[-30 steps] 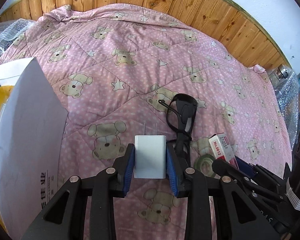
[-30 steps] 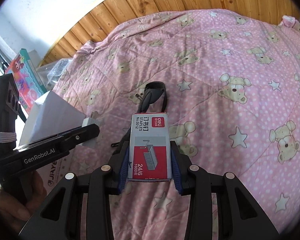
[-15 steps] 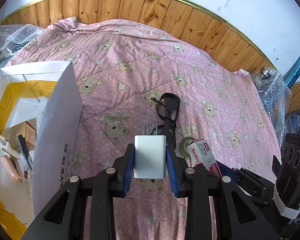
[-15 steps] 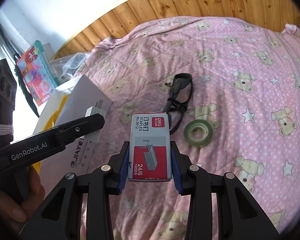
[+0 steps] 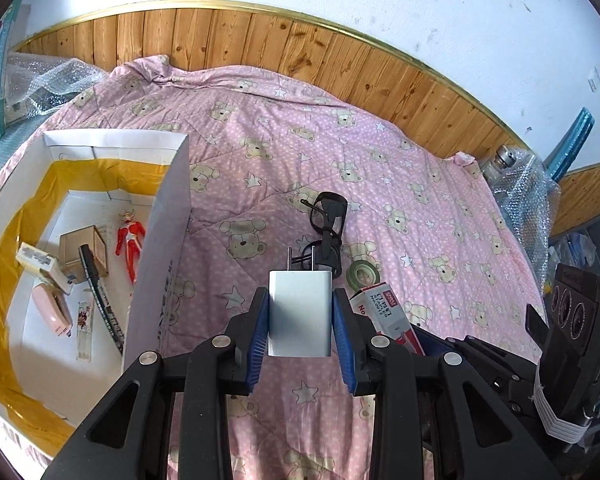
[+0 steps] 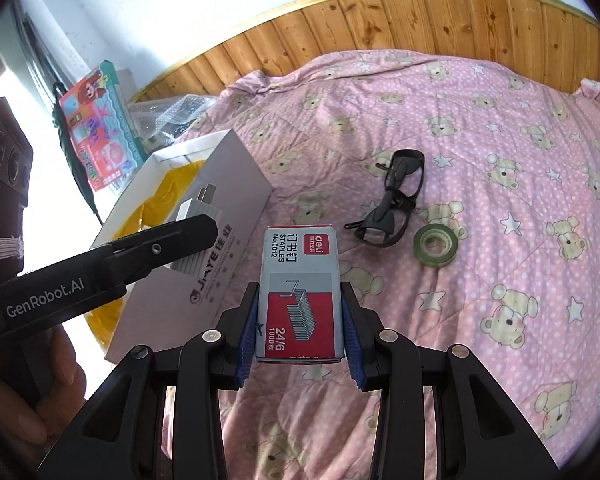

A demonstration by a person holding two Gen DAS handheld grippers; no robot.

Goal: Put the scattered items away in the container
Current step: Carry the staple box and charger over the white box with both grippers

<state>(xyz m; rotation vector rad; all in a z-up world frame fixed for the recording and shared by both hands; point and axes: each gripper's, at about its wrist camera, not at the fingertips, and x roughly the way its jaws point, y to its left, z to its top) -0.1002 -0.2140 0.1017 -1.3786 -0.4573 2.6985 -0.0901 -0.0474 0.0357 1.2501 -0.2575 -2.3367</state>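
- Both grippers have risen and drawn back since a second ago: the open box, then only a white wall at the left edge of the left wrist view, now shows its interior.
- Left gripper (image 5: pixel 300 320): jaws closed on a white wall charger (image 5: pixel 300 312), clamped across its flat sides, prongs pointing forward and up. Held above the quilt, lower centre of frame, not yet over the box.
- Right gripper (image 6: pixel 300 312): jaws closed on a box of staples (image 6: pixel 300 292), gripped across its narrow sides, label facing the camera. Side grip leaves the bottom free, presumably for a clean drop.
- White cardboard box (image 5: pixel 168 216), yellow-lined, sits lower left in the left wrist view; it is the container. Inside: a red toy figure (image 5: pixel 129 236), a small brown carton (image 5: pixel 82 246), a pink item (image 5: pixel 54 312), a pen-like stick; others unclear.
- Still loose on the pink bear-print quilt (image 6: pixel 500 160), right of centre in the right wrist view: dark safety glasses (image 6: pixel 396 200) and a roll of green tape (image 6: pixel 436 246) just beside them, apart.
- Judgement: carry step; both loads need moving left over the box opening before release.
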